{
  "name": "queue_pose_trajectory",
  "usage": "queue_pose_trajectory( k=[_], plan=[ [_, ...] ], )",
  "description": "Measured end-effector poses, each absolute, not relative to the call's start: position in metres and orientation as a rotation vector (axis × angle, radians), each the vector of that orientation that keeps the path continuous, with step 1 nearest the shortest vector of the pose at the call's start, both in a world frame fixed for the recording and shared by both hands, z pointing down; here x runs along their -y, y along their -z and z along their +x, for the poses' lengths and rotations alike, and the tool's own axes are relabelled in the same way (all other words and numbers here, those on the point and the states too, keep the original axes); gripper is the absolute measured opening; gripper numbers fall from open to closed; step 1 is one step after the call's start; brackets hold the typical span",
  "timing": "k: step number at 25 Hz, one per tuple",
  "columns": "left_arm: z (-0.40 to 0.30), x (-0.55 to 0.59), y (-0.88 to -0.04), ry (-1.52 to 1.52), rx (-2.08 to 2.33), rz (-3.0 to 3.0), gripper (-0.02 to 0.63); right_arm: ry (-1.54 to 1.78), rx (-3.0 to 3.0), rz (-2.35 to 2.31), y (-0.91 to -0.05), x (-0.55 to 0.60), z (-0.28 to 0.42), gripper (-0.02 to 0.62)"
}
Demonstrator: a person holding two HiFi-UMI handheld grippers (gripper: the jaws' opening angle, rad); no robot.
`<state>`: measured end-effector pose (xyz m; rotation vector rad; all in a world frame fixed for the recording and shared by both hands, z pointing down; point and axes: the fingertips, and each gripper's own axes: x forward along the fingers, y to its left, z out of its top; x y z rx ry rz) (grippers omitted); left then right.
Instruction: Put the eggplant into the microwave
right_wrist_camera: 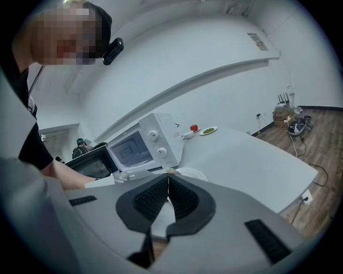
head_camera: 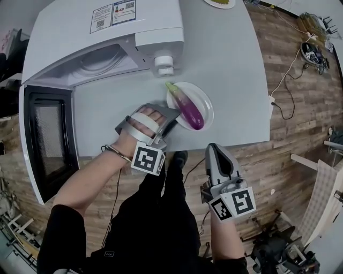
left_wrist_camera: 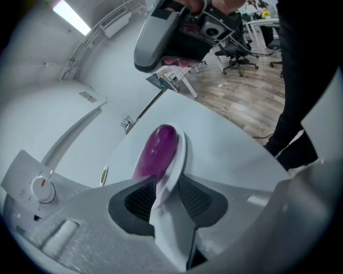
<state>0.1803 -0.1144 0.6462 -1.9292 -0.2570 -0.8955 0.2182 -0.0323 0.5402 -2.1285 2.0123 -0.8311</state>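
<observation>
The purple eggplant (head_camera: 188, 111) (left_wrist_camera: 156, 152) lies on a white plate (head_camera: 206, 104) (left_wrist_camera: 180, 155) near the front edge of the grey table (head_camera: 236, 64). My left gripper (head_camera: 172, 115) (left_wrist_camera: 167, 184) is shut on the plate's near-left rim. The white microwave (head_camera: 107, 48) (right_wrist_camera: 142, 147) stands at the back left, its door (head_camera: 45, 139) swung wide open toward me. My right gripper (head_camera: 213, 147) (right_wrist_camera: 168, 182) hangs off the table's front edge, right of the plate, shut with nothing between its pads.
A small plate with something green (head_camera: 221, 2) (right_wrist_camera: 208, 130) sits at the table's far end, a red object (right_wrist_camera: 194, 128) beside it. Cables (head_camera: 289, 80) run over the wooden floor at the right. Office chairs (left_wrist_camera: 236, 51) stand beyond.
</observation>
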Motion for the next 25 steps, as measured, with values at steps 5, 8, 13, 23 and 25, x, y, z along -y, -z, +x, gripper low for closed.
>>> queue_pose_trajectory(
  k=[5, 8, 13, 23, 25],
  plan=[
    [0.183, 0.115, -0.647, 0.850, 0.283, -1.899, 0.123, 0.844, -2.008, -2.127, -0.543, 0.032, 0.215, 0.015],
    [0.187, 0.114, -0.647, 0.836, 0.302, -1.878, 0.123, 0.847, -2.004, -2.128, -0.544, 0.032, 0.215, 0.015],
    [0.192, 0.112, -0.649, 0.836, 0.336, -1.876, 0.123, 0.850, -1.999, -2.128, -0.543, 0.031, 0.215, 0.015],
    [0.190, 0.103, -0.662, 0.900, 0.404, -1.831, 0.055, 0.856, -1.989, -2.129, -0.543, 0.023, 0.218, 0.015],
    [0.191, 0.102, -0.662, 0.911, 0.403, -1.832, 0.054, 0.857, -1.987, -2.128, -0.544, 0.021, 0.218, 0.015]
  ],
)
